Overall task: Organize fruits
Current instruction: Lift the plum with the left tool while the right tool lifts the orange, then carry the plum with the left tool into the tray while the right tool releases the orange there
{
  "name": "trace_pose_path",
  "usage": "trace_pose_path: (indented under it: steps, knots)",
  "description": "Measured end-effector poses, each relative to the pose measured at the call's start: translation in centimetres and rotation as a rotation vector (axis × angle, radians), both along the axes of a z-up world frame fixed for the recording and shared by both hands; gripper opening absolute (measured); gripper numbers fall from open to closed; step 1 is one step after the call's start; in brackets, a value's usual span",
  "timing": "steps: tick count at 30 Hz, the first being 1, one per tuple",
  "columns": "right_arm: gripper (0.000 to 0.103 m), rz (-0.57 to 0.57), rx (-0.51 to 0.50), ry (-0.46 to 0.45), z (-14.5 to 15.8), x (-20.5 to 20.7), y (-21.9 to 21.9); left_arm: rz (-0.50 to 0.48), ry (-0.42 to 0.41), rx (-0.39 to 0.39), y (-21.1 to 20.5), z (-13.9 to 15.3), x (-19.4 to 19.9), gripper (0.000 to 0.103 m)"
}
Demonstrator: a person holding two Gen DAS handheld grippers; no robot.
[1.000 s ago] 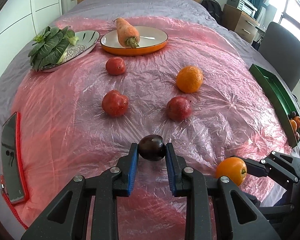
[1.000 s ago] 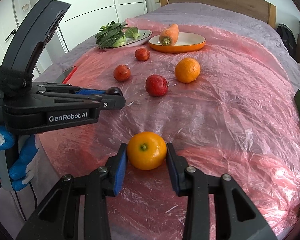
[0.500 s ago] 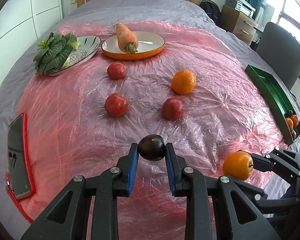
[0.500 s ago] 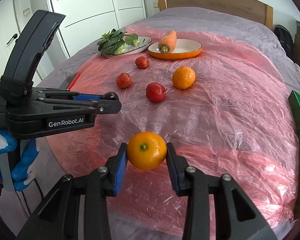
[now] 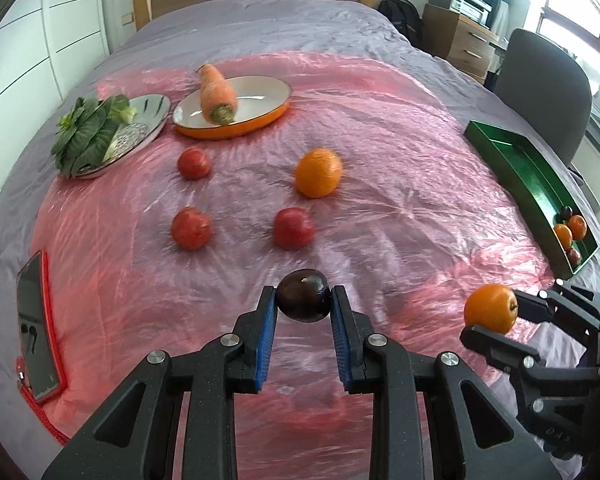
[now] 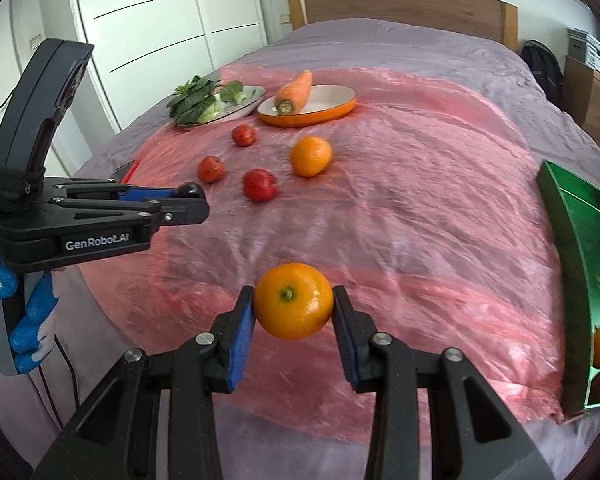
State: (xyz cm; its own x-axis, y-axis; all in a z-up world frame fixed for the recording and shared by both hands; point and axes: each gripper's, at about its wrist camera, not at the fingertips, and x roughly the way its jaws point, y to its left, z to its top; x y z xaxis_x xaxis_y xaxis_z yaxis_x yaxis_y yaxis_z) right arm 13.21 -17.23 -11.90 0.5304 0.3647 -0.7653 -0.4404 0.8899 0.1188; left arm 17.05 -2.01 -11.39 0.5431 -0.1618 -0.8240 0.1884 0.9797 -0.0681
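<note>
My left gripper is shut on a dark plum and holds it above the pink sheet. My right gripper is shut on an orange, also lifted; that orange shows at the right of the left wrist view. On the sheet lie another orange and three red fruits. A green tray at the right edge holds several small fruits; it also shows in the right wrist view.
An orange-rimmed plate with a carrot and a silver dish with leafy greens stand at the back. A phone in a red case lies at the left edge. A grey chair stands beyond the tray.
Both grippers have pulled back and risen with their fruits; the sheet and fruits look farther away. The green tray has come further into the right wrist view.
</note>
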Motion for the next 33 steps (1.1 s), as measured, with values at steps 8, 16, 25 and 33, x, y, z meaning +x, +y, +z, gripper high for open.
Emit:
trace_pose_path:
  steps: [8, 16, 25, 33]
  knots:
    - [0.061, -0.101, -0.001, -0.027, 1.1, -0.1, -5.0, -0.07, -0.005, -0.005, -4.3, 0.7, 0.2, 0.023]
    - [0.061, -0.201, -0.005, -0.047, 1.9, -0.2, -10.7, -0.156, -0.005, -0.019, -9.5, 1.7, 0.6, 0.023]
    - [0.061, -0.322, -0.031, -0.09, 3.3, 0.9, -18.4, -0.288, -0.004, -0.074, -17.8, 3.2, 1.3, 0.023]
    - [0.061, -0.438, -0.051, -0.1, 4.2, 3.6, -26.6, -0.397, -0.018, -0.096, -25.5, 4.5, 2.5, 0.023]
